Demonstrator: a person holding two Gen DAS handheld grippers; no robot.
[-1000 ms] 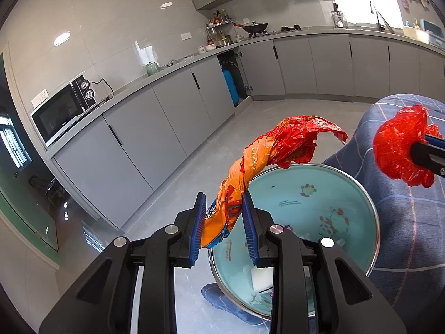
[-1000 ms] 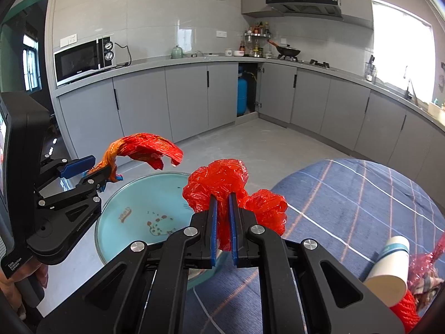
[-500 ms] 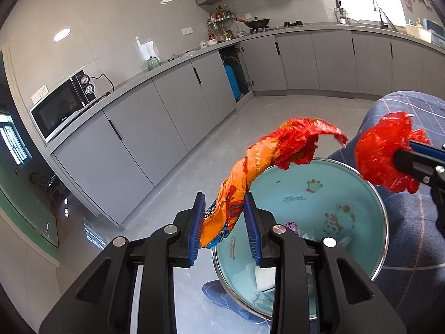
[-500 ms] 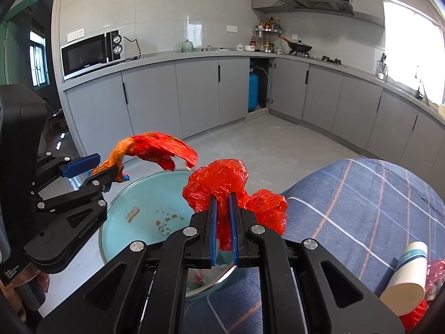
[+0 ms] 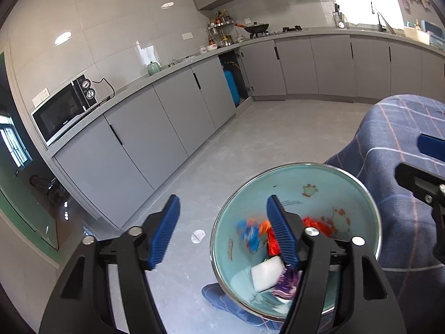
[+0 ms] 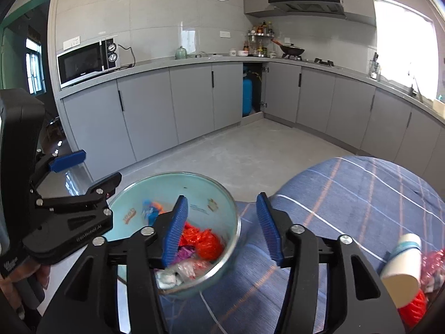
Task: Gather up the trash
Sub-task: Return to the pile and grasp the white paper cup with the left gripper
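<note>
Writing: too blurred to read on the round pale-blue metal-rimmed bin (image 6: 178,186).
Left claw (image 5: 222,231): now spread wide, empty.
Right claw (image 6: 221,228): likewise.
Change: crumpled red plastic wrapper (image 6: 207,240) and twisted orange snack packet (image 5: 257,226) dropped in.

Grey cabinets (image 6: 192,103) line white-tiled walls (image 6: 155,19) above a pale concrete floor (image 6: 250,153), window (image 6: 403,47) bright.

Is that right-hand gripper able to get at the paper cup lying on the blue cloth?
Probably yes. The right gripper is open and empty, and the paper cup lies uncovered on the blue cloth to its right, with red trash touching its far side.

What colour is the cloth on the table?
Blue cloth with thin white and orange plaid lines, clearest in the right wrist view.
</note>
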